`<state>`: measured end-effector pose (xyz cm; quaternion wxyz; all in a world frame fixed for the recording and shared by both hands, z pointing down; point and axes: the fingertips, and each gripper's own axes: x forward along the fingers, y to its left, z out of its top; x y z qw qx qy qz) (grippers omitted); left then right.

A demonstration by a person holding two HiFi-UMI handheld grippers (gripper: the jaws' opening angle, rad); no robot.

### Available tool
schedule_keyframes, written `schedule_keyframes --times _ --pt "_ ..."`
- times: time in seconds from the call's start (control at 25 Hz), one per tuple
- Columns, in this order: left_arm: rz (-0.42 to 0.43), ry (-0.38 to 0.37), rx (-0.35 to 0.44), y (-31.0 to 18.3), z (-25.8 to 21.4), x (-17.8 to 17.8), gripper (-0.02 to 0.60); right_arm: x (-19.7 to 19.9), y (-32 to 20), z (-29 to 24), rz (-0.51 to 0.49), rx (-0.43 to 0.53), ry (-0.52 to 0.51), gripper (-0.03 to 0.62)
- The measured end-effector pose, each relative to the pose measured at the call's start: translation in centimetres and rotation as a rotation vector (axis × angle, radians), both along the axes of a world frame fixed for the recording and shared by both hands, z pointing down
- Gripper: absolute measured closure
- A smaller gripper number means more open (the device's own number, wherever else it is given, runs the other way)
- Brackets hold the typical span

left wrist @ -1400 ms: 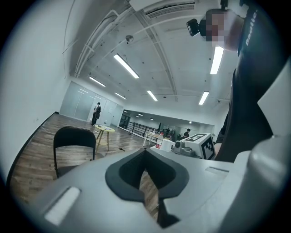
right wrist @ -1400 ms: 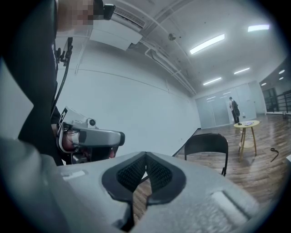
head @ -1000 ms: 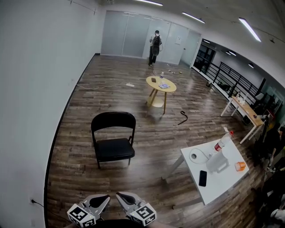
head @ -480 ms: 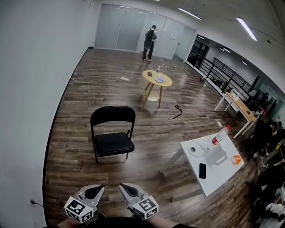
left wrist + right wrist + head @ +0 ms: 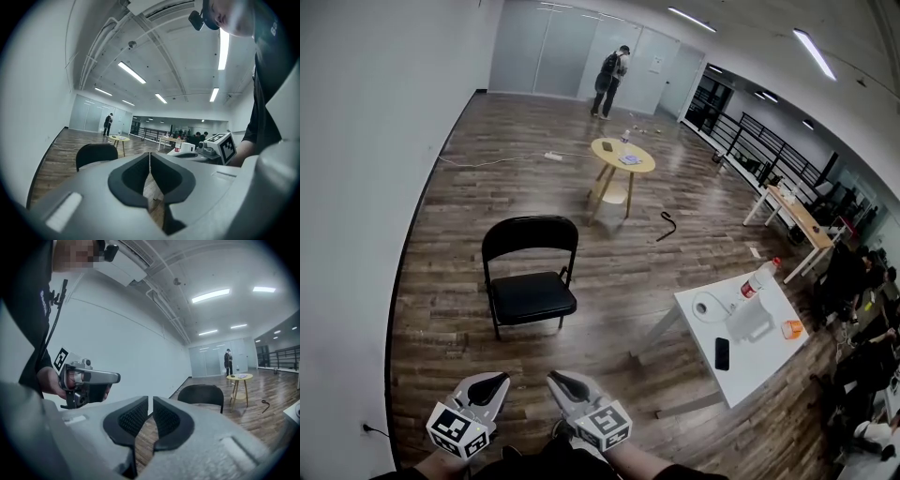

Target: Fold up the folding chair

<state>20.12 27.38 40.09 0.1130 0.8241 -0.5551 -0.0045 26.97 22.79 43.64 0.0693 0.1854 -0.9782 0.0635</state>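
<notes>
Nearing the chair [image 5: 530, 277], unfolded on the floor well ahead, spread the left tongs [image 5: 492, 382], pressed together, and the right tongs [image 5: 561, 381], just cracking open, both empty, for its backrest.

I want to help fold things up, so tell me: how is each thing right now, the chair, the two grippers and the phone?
Chair: unfolded, standing on its legs, seat empty.
Left gripper: shut, empty.
Right gripper: jaws just opening a crack, nothing between them.
Phone: lying flat, screen dark.
</notes>
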Motion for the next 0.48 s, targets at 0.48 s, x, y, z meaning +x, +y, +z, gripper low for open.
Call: schedule_keyframes --times 0.48 --pt "-0.053 -0.034 -0.050 -5.8 0.2 0.4 0.563 1.3 -7.2 1.0 -0.003 -0.054 -0.040 0.556"
